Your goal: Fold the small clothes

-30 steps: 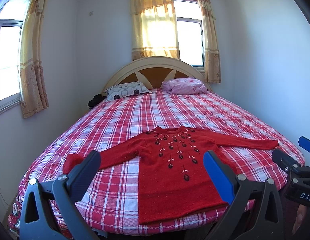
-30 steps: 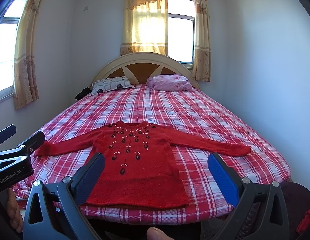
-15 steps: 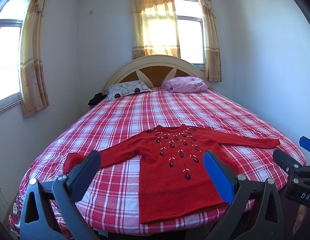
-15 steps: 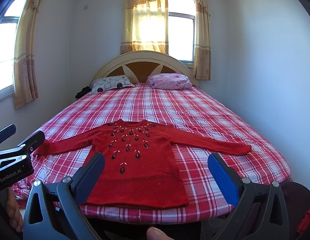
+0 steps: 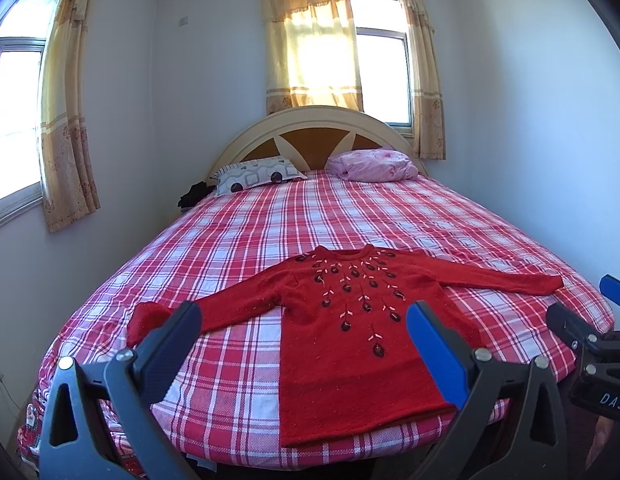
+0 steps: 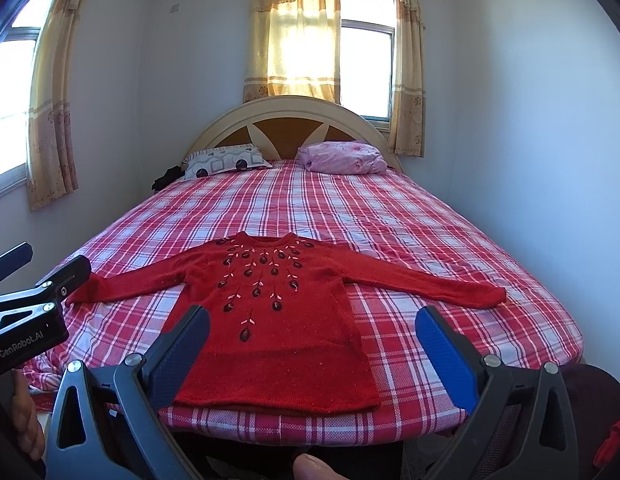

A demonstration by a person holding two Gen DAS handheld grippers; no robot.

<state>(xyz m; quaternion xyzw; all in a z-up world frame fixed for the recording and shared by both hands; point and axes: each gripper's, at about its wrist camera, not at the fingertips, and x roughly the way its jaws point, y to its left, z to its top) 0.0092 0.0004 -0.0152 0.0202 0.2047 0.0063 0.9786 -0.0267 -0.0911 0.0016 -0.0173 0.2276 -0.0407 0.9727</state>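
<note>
A red knitted sweater (image 5: 350, 344) with dark embroidered flowers lies flat and face up at the foot of the bed, sleeves spread out to both sides; it also shows in the right wrist view (image 6: 269, 320). My left gripper (image 5: 305, 320) is open and empty, held in front of the bed's near edge, short of the sweater's hem. My right gripper (image 6: 314, 322) is open and empty, likewise short of the hem. The left gripper also shows at the left edge of the right wrist view (image 6: 33, 300); the right gripper shows at the right edge of the left wrist view (image 5: 590, 328).
The bed (image 5: 269, 220) has a red and white plaid sheet. A patterned pillow (image 5: 255, 172) and a pink pillow (image 5: 372, 166) lie by the headboard (image 5: 322, 136). White walls stand close on both sides, and curtained windows are behind and to the left.
Both grippers have tilted slightly upward, so the sweater sits a little lower in each view. Nothing on the bed has moved.
</note>
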